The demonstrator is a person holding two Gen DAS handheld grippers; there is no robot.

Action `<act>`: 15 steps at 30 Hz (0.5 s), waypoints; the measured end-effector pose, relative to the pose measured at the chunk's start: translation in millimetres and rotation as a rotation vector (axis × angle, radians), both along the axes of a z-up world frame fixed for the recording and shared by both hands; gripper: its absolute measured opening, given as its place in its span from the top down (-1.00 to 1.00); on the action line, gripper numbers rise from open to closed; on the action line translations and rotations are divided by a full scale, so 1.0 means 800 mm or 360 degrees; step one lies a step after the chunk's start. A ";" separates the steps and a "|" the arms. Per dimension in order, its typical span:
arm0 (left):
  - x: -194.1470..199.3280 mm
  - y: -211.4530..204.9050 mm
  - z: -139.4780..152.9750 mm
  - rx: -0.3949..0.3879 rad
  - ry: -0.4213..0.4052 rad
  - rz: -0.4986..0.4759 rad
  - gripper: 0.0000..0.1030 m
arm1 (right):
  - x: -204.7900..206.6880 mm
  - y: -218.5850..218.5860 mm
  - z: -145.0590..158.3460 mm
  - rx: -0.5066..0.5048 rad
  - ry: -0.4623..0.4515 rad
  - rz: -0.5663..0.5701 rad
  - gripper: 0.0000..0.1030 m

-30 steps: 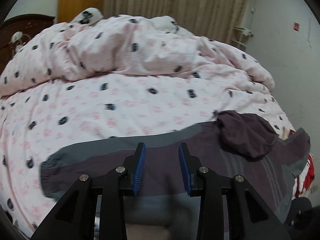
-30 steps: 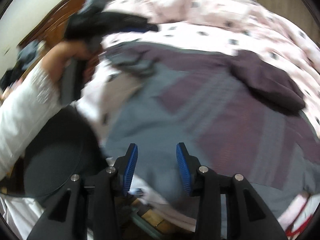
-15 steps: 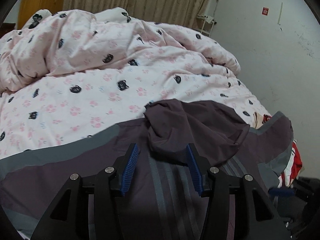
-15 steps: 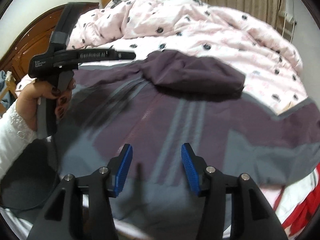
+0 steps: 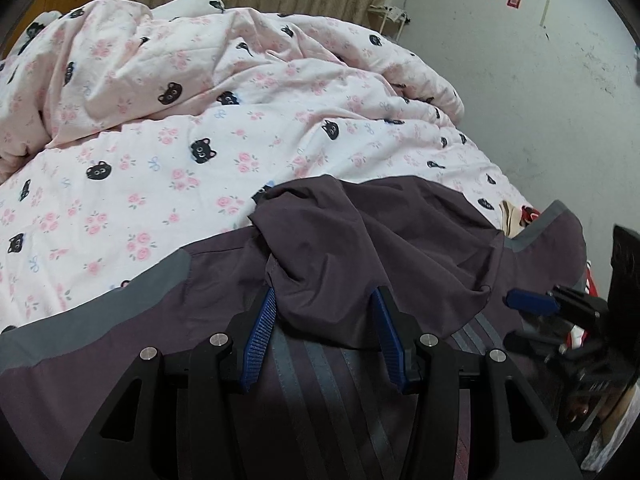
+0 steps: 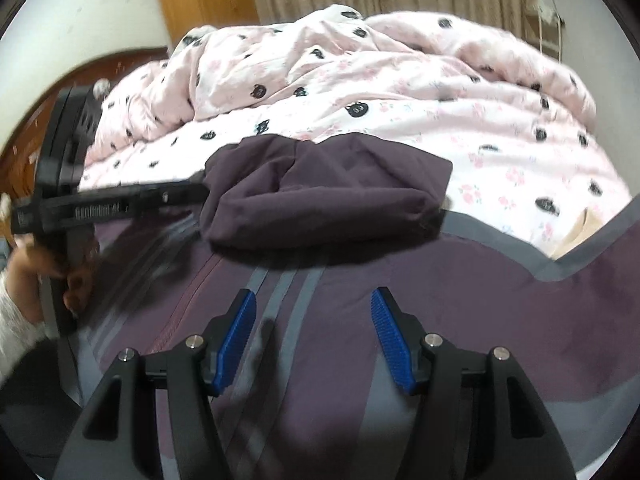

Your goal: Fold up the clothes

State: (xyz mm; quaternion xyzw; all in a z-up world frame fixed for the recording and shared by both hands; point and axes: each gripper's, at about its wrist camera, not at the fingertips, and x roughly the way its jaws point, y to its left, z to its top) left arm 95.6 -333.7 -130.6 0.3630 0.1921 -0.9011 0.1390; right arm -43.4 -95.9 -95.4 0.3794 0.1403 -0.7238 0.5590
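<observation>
A dark purple jacket (image 5: 132,344) with grey panels and grey stripes lies spread flat on the bed; it also shows in the right wrist view (image 6: 460,300). Its hood (image 5: 372,248) is folded down over the body, also seen in the right wrist view (image 6: 320,200). My left gripper (image 5: 324,332) is open, its fingers straddling the hood's lower edge. My right gripper (image 6: 314,332) is open and empty over the striped chest, below the hood. The left gripper appears from the side at the left of the right wrist view (image 6: 100,204).
A pink quilt (image 5: 200,92) with black cat faces is bunched up behind the jacket. A grey wall (image 5: 540,100) is on the right, a wooden headboard (image 6: 36,128) on the left. Red and white cloth (image 5: 588,284) lies past the jacket's right sleeve.
Both grippers have moved right along the jacket, from the left sleeve and hem towards the hood. The left gripper's fingers now reach the hood's edge. Both have stayed open.
</observation>
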 end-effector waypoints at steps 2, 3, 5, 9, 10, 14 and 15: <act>-0.003 0.000 -0.002 0.0004 0.0002 -0.0005 0.13 | -0.013 0.001 0.001 -0.0057 -0.0102 0.0001 -0.20; -0.004 0.001 -0.002 0.0006 0.0002 -0.0008 0.14 | -0.019 0.001 0.001 -0.0082 -0.0146 -0.0001 -0.20; -0.004 0.001 -0.003 -0.0003 0.0005 -0.0008 0.15 | -0.032 -0.002 0.001 -0.0119 -0.0215 -0.0011 -0.20; -0.003 0.002 -0.002 -0.0028 0.0020 -0.0001 0.54 | -0.051 -0.011 0.000 -0.0172 -0.0321 -0.0005 -0.20; -0.003 0.001 -0.001 -0.0033 0.0022 0.0007 0.65 | -0.055 -0.014 0.001 -0.0183 -0.0336 -0.0003 -0.20; -0.001 -0.001 -0.003 -0.0027 0.0023 0.0022 0.71 | -0.067 -0.028 0.000 -0.0215 -0.0416 0.0017 -0.18; 0.000 -0.001 -0.004 -0.0028 0.0022 0.0025 0.73 | -0.069 -0.031 -0.002 -0.0212 -0.0436 0.0016 -0.17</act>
